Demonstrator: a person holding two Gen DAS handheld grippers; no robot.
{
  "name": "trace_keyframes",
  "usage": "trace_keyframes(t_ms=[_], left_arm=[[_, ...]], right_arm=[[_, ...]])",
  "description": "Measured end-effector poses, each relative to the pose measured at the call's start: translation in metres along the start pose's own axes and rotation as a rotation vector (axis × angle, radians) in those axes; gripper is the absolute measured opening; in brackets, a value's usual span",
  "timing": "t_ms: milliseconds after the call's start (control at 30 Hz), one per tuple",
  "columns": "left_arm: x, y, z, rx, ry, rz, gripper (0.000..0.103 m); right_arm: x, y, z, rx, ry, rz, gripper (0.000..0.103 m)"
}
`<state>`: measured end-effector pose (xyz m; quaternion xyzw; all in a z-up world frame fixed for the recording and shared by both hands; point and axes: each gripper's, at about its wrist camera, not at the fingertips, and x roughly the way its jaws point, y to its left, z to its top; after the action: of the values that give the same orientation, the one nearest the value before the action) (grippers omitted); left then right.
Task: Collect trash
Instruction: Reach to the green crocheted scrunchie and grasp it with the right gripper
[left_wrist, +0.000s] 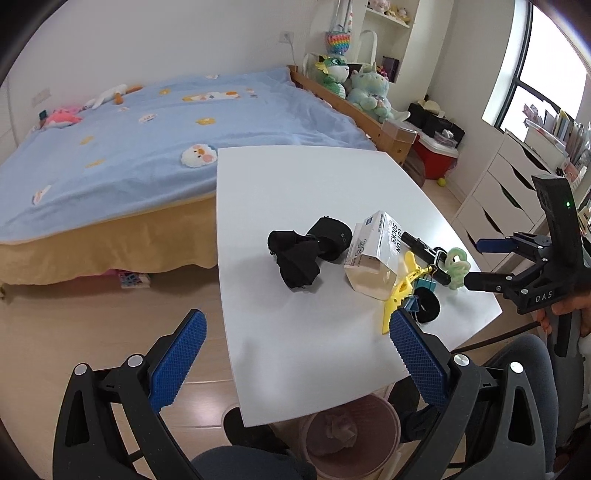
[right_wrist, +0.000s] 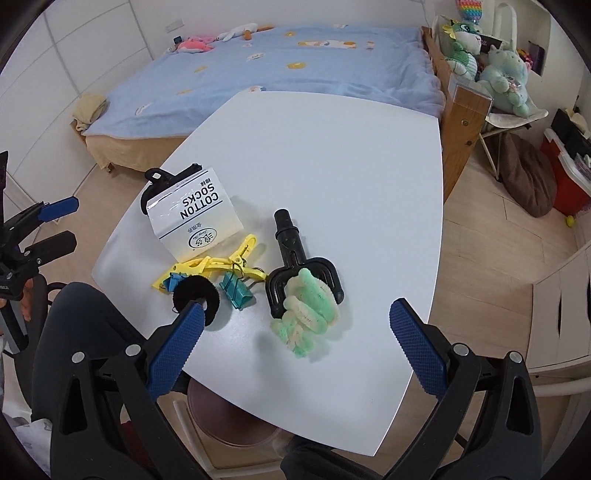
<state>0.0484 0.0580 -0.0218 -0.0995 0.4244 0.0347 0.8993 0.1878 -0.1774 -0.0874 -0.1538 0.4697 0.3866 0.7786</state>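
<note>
A white table (left_wrist: 314, 184) holds an empty "Cotton Socks" package (left_wrist: 376, 254) (right_wrist: 195, 214), black socks (left_wrist: 295, 258), yellow clothes pegs (right_wrist: 214, 266), teal binder clips (right_wrist: 236, 291), a black hair tie (right_wrist: 195, 295), a black forked holder (right_wrist: 295, 258) and a green fuzzy curl (right_wrist: 306, 314). My left gripper (left_wrist: 297, 354) hovers open over the table's near left part, holding nothing. Above the near edge, just short of the green curl, my right gripper (right_wrist: 297, 343) is open and empty. A pink trash bin (left_wrist: 351, 435) with crumpled paper stands under the near edge.
A bed with a blue blanket (left_wrist: 147, 147) lies behind the table. Plush toys (left_wrist: 369, 92) sit on its wooden frame. White drawers (left_wrist: 509, 192) and a red box (left_wrist: 436, 158) stand on the right. The person's knees (right_wrist: 74, 332) are under the near edge.
</note>
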Motion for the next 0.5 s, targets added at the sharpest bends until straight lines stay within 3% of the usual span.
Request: trace_keyframes(t_ms=[133, 267, 333, 500], left_arm=[[0.011, 0.005, 0.003, 0.009, 0.012, -0.017, 0.095], [0.019, 0.008, 0.004, 0.024, 0.026, -0.034, 0.095], [0.019, 0.009, 0.004, 0.029, 0.028, -0.039, 0.095], [0.011, 0.008, 0.001, 0.038, 0.002, -0.042, 0.095]], right_arm=[[0.010, 0.000, -0.001, -0.020, 0.028, -0.016, 0.074], [0.017, -0.001, -0.004, -0.016, 0.041, -0.030, 0.058], [0.019, -0.001, -0.004, -0.017, 0.050, -0.044, 0.041], [0.013, 0.002, -0.007, -0.022, 0.035, -0.079, 0.028]])
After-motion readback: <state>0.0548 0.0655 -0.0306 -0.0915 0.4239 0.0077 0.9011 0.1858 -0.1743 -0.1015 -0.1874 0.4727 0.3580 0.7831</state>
